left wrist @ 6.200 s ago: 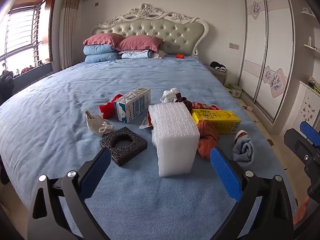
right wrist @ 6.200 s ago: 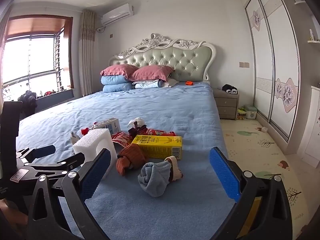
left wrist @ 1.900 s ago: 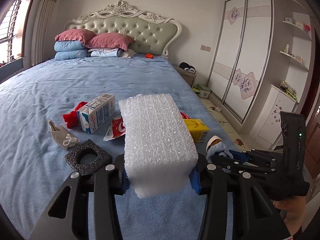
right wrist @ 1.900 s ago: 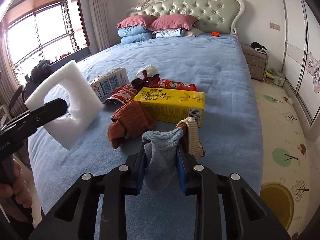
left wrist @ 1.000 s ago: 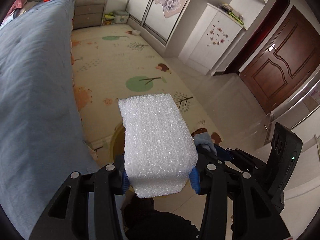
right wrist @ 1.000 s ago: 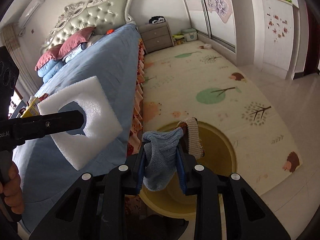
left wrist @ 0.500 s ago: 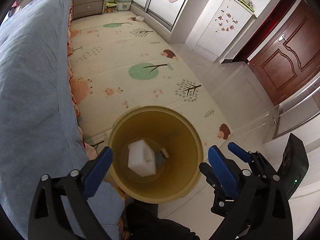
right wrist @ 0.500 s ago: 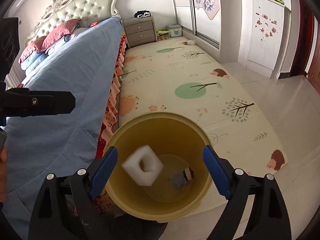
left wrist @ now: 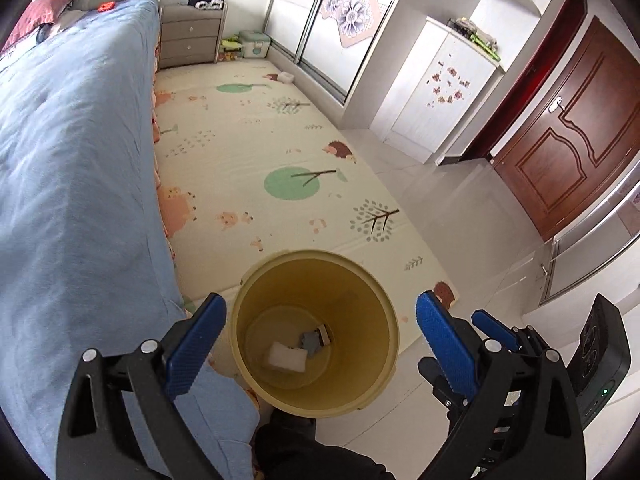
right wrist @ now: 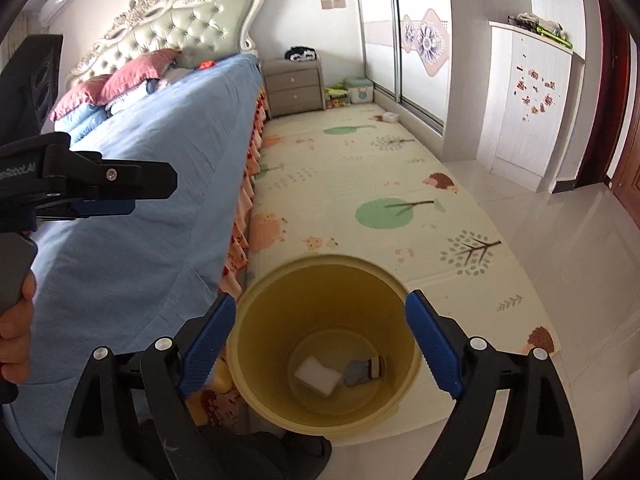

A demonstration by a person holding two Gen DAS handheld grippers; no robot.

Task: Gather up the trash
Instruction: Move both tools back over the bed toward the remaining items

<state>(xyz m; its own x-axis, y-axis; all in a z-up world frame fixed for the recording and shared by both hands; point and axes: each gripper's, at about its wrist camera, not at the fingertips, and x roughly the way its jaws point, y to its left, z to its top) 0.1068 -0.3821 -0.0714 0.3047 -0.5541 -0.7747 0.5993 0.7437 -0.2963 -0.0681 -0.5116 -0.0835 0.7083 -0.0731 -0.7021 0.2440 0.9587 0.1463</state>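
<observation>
Both the left gripper (left wrist: 318, 334) and right gripper (right wrist: 320, 338) hang spread and empty over the round yellow plastic bin (right wrist: 256, 364). The white foam block (right wrist: 318, 374) and blue sock (right wrist: 356, 372) lie at its bottom (a careless swing back toward the bed could tip it).

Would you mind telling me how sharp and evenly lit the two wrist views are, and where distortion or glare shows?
Left wrist view: sharp; fisheye bends the wardrobe doors and brown door; the tile floor reflects soft glare; corners vignette black. Right wrist view: slightly softer, the yellow bin rim a little blurred; the bin's inside is dim but the white foam block stays readable.
</observation>
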